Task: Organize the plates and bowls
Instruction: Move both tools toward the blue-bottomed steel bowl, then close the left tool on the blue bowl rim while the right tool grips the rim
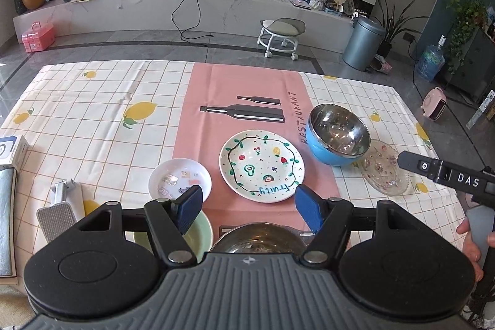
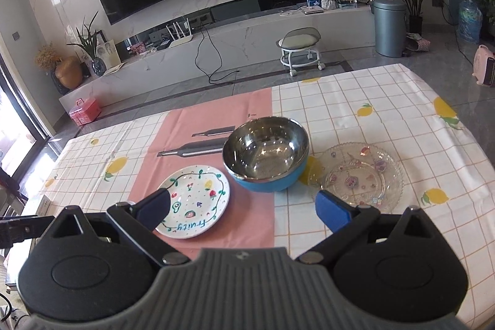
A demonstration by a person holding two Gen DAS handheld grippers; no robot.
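Note:
A painted "fruity" plate point(image 1: 262, 165) point(image 2: 194, 202) lies on the pink runner. A blue bowl with a steel inside point(image 1: 338, 134) point(image 2: 266, 154) stands to its right, beside a clear glass plate point(image 1: 385, 167) point(image 2: 362, 176). A small white dish point(image 1: 180, 179) lies left of the painted plate. A pale green bowl point(image 1: 202, 232) and a steel bowl point(image 1: 258, 242) sit near the front edge, partly hidden. My left gripper point(image 1: 249, 207) is open above the steel bowl. My right gripper point(image 2: 244, 209) is open and empty above the cloth, in front of the blue bowl.
The table has a checked lemon cloth point(image 1: 108, 113). A grey-handled tool point(image 1: 58, 212) and a white box point(image 1: 12, 150) lie at the left. Beyond the far edge stand a rolling stool point(image 1: 281, 36) and a grey bin point(image 1: 363, 42).

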